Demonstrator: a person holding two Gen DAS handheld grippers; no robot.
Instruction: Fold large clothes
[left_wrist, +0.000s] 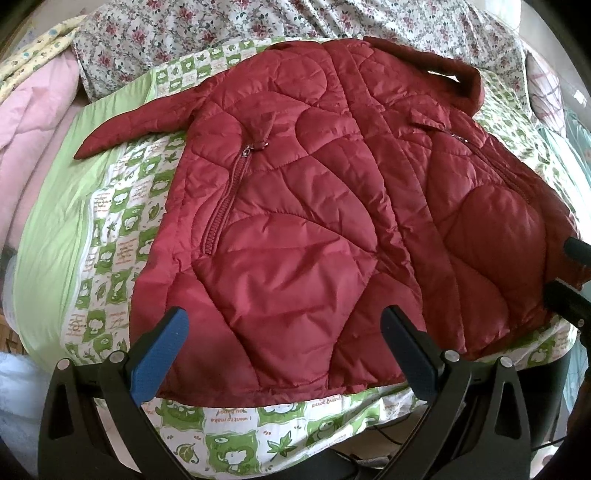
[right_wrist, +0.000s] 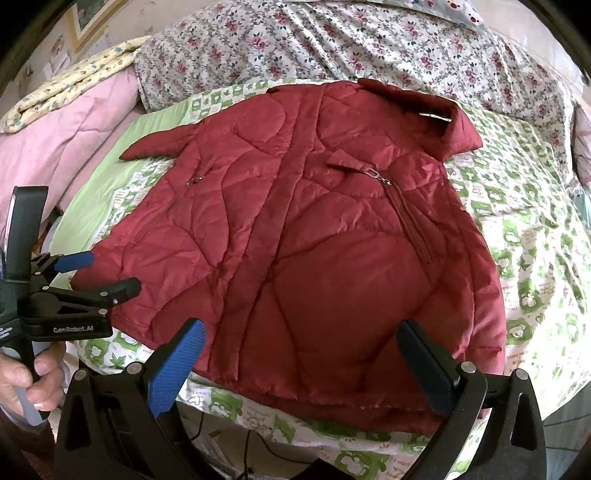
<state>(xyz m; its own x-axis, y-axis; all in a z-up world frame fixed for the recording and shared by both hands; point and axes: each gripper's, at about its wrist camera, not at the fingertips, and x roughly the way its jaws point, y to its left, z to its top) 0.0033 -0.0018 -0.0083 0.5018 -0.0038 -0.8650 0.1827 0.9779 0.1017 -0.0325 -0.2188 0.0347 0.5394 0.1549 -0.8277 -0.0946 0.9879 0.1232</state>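
Padding made the dark red quilted nylon jacket look light, soft and springy, its shiny shell likely slippery, so a fold would tend to puff open. It lay spread front-up on the green-and-white printed bed sheet, collar away, hem nearest. Both the left hand-held gripper and the right hand-held gripper hovered over the hem, jaws wide apart and empty. Seams, hem corners and the sleeve cuff seemed the surest holds.

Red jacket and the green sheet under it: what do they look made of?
Jacket: looks like padded synthetic, nylon or polyester; slight sheen, puffy stitched panels, crisp wrinkles. Sheet: probably printed cotton; matte, soft folds, green cartoon squares.
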